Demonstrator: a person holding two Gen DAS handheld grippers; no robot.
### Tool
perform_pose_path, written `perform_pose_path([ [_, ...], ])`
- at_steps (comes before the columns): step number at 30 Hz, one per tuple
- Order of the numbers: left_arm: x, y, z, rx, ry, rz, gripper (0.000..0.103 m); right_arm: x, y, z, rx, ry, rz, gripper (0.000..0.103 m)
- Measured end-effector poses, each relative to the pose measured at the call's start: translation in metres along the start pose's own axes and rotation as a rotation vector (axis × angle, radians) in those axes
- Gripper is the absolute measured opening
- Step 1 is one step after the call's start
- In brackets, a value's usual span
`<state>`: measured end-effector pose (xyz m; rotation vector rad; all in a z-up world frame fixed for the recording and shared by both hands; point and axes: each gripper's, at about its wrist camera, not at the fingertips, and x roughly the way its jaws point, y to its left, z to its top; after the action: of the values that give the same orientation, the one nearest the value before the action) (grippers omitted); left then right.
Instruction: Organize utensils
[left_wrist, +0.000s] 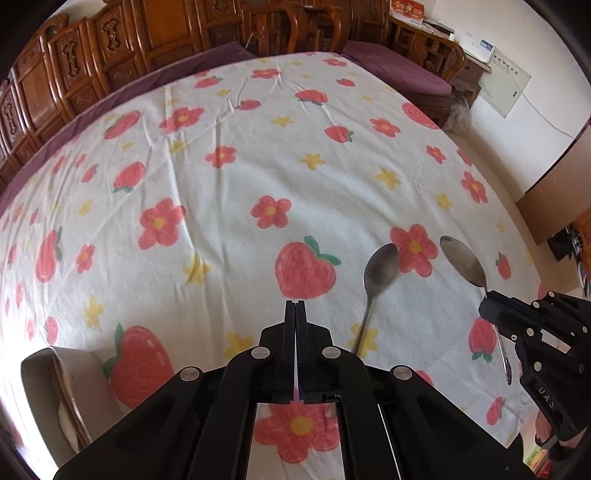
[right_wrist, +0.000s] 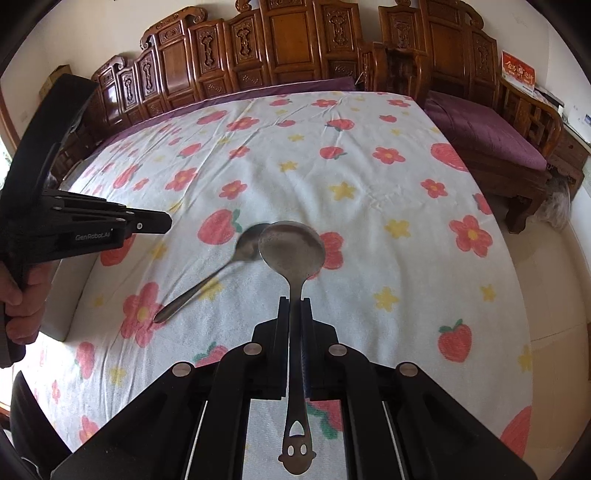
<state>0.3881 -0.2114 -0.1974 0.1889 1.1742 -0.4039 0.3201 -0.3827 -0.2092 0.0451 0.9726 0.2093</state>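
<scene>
The right gripper is gripping one spoon by its neck above the bed, while the left gripper is hovering with jaws closed and empty, leaving the second spoon lying loose, apparently awaiting placement.

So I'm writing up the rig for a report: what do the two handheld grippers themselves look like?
Both are matte black plastic. Each has two flat, straight fingers on angled linkage arms with round silver pivot pins. The left gripper carries white "GenRobot.AI" lettering on its side and a broad curved black handle. The right gripper shows small silver screws and faint raised lettering. No cables visible.
</scene>
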Motion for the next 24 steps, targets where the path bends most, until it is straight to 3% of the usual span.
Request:
perform_pose_path([
  [2, 0.003, -0.010, 0.000, 0.029, -0.014, -0.005, 0.009, -0.002, -0.007, -0.002, 0.003, 0.000, -0.012, 0.007],
  [4, 0.007, -0.021, -0.001, 0.060, -0.021, -0.016, 0.032, -0.004, -0.015, -0.004, 0.007, 0.003, -0.023, 0.007],
  [8, 0.021, -0.045, -0.003, 0.135, -0.006, -0.028, 0.033, -0.005, -0.034, -0.010, 0.038, 0.007, -0.036, 0.007],
  [14, 0.040, -0.067, -0.008, 0.255, 0.006, 0.062, 0.031, -0.007, -0.043, -0.009, 0.067, -0.002, -0.030, 0.007],
  [24, 0.041, -0.060, -0.010, 0.212, 0.050, 0.025, 0.023, -0.005, -0.043, -0.008, 0.062, -0.002, -0.022, 0.007],
])
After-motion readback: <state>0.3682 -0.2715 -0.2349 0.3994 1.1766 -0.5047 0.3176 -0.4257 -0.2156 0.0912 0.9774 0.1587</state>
